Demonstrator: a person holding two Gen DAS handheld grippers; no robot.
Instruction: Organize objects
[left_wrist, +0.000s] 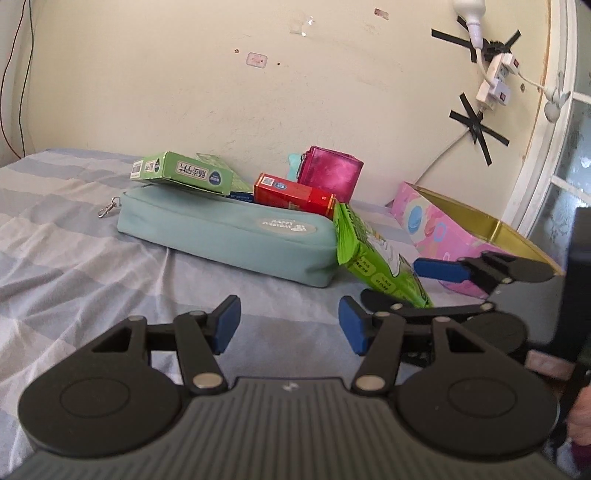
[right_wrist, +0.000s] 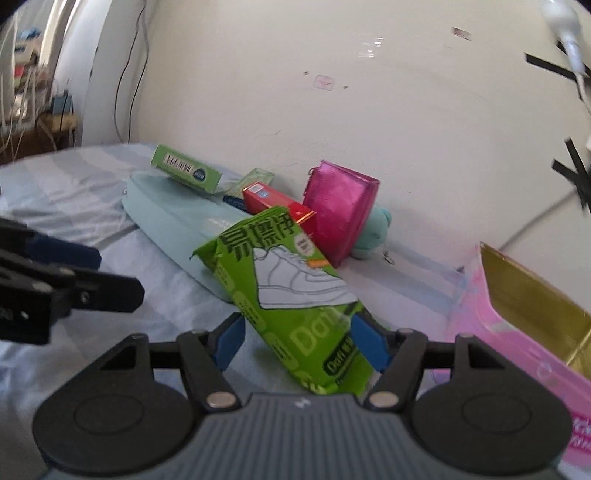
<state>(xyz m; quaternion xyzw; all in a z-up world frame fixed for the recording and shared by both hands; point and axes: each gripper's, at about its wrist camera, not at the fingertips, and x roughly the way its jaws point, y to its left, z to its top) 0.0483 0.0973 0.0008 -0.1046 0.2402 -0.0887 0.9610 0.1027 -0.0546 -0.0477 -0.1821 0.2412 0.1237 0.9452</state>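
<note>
Green wipes packet (right_wrist: 291, 291) between right gripper (right_wrist: 299, 341) pads, frame centre, tilted over the striped bedsheet (right_wrist: 74, 192).
Left gripper (left_wrist: 288, 325) lower centre, jaws apart, holding nothing; teal pouch (left_wrist: 229, 232) mid-frame (boxes on top), pink tin (right_wrist: 517, 332) lower right.

On the bed (left_wrist: 74, 229), a zip pouch (left_wrist: 229, 236) lies along the wall (left_wrist: 221, 92), a carton (left_wrist: 181, 171) resting on its left end and a second carton (left_wrist: 291, 195) on its right. A foil purse (left_wrist: 330, 171) stands behind them, a soft toy (right_wrist: 373, 236) at its right. The wipes packet (right_wrist: 291, 295) leans between pouch and open tin (left_wrist: 461, 229), farther right.
</note>
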